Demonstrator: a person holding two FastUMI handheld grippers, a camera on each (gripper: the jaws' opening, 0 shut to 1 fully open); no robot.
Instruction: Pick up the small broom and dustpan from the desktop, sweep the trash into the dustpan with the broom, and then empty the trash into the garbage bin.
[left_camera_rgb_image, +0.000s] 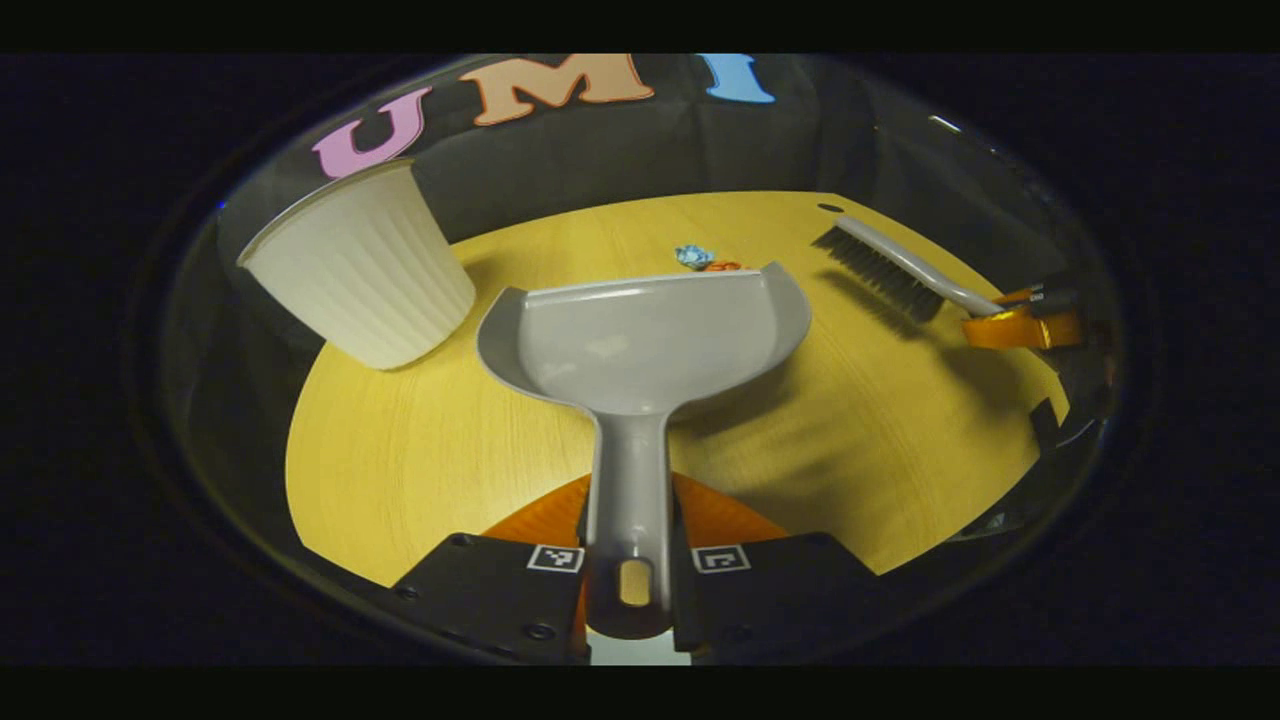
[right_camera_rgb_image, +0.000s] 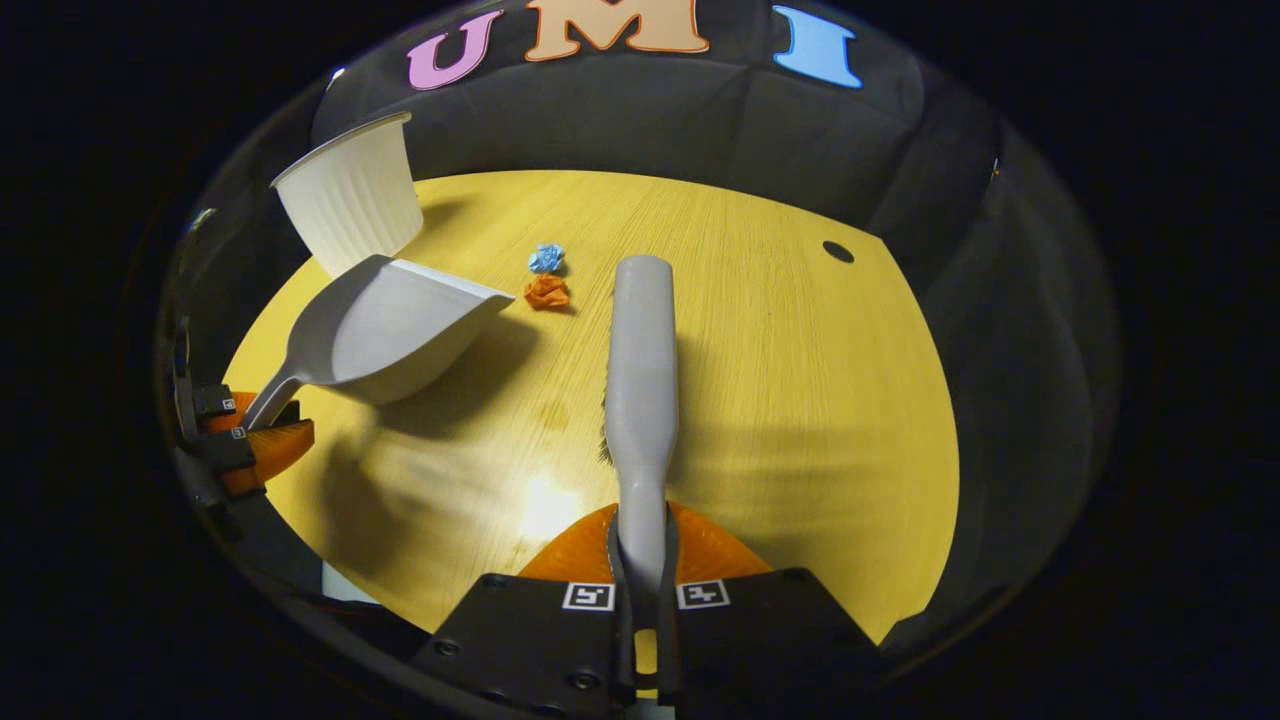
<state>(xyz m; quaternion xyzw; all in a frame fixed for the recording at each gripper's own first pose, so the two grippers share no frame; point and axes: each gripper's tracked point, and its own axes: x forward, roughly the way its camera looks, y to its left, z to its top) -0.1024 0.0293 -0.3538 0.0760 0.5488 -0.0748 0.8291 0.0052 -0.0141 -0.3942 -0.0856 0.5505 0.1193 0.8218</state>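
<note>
**Wood desktop, both tools gripped, trash not yet swept**

Yellow wood-grain desk (right_camera_rgb_image: 760, 380) under a black cloth wall.

Dustpan (left_camera_rgb_image: 640, 340): grey, handle clamped between the left gripper's (left_camera_rgb_image: 628, 560) two fingers, both pressing on it. Pan points away from the camera, mouth toward the trash. In the right gripper view the dustpan (right_camera_rgb_image: 390, 325) is lifted off the desk, tilted, casting a shadow underneath; the left gripper (right_camera_rgb_image: 250, 435) shows at the left edge holding its handle.

Broom (right_camera_rgb_image: 640, 360): grey, handle clamped between the right gripper's (right_camera_rgb_image: 643, 600) fingers, both sides closed on it. Head runs straight ahead along the fingers, bristles facing left and down, partly hidden by the broom's back. In the left gripper view the broom (left_camera_rgb_image: 890, 265) sits to the right of the pan, dark bristles facing down, held above the desk; the right gripper (left_camera_rgb_image: 1020, 320) is at its handle end.

Trash: blue wad (right_camera_rgb_image: 545, 258) and orange wad (right_camera_rgb_image: 547, 292), next to each other on the desk, orange nearer. They lie just past the pan's front lip and left of the broom head tip. In the left gripper view the blue wad (left_camera_rgb_image: 692, 256) and orange wad (left_camera_rgb_image: 722, 266) peek over the pan's far edge. Not in the pan.

Bin (left_camera_rgb_image: 365, 265): white ribbed tub, far left on the desk, behind and left of the pan, well apart from the trash. Also seen in the right gripper view (right_camera_rgb_image: 350, 200).

Small dark hole (right_camera_rgb_image: 838, 251) in the desk, far right.
</note>
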